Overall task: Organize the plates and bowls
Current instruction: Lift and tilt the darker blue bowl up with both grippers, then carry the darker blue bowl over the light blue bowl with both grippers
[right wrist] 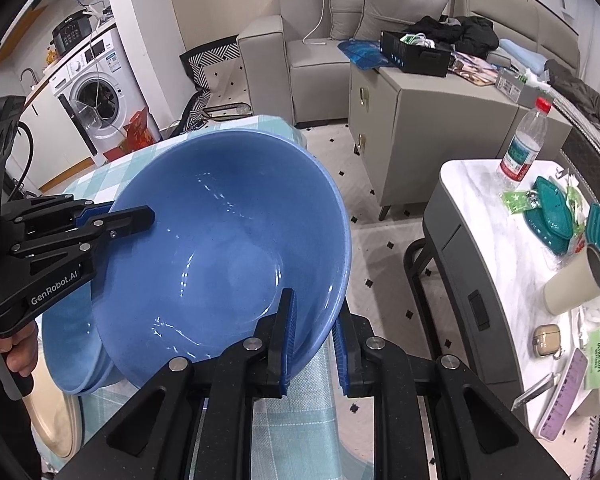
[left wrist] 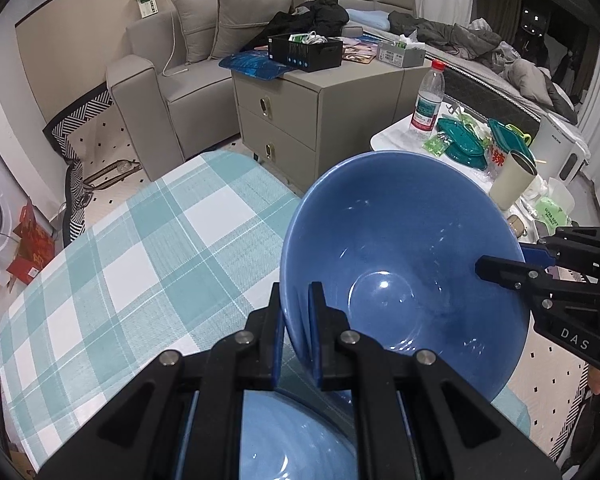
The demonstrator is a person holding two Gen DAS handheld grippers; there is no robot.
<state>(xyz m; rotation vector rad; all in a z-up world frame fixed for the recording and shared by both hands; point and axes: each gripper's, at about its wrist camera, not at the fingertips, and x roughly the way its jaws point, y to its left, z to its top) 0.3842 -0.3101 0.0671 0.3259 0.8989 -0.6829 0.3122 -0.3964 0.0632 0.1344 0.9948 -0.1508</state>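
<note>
A large blue bowl (left wrist: 400, 240) hangs tilted above the table with the teal checked cloth (left wrist: 140, 260), held by both grippers. My left gripper (left wrist: 298, 296) is shut on its near rim, one finger inside and one outside. My right gripper (left wrist: 496, 268) pinches the opposite rim from the right. In the right wrist view the same bowl (right wrist: 220, 240) fills the middle, with my right gripper (right wrist: 314, 312) shut on its near rim and my left gripper (right wrist: 140, 216) clamped on the left rim. Below it sits a second blue bowl (right wrist: 68, 344), also (left wrist: 292, 440), on a beige plate (right wrist: 50, 412).
To the right stands a white marble side table (right wrist: 472, 184) with a water bottle (right wrist: 524, 144), teal lids (right wrist: 552, 216), a beige cup (right wrist: 572, 284) and small items. Beyond the cloth are a grey nightstand (left wrist: 284, 120), a sofa (left wrist: 160, 92) and a washing machine (right wrist: 96, 96).
</note>
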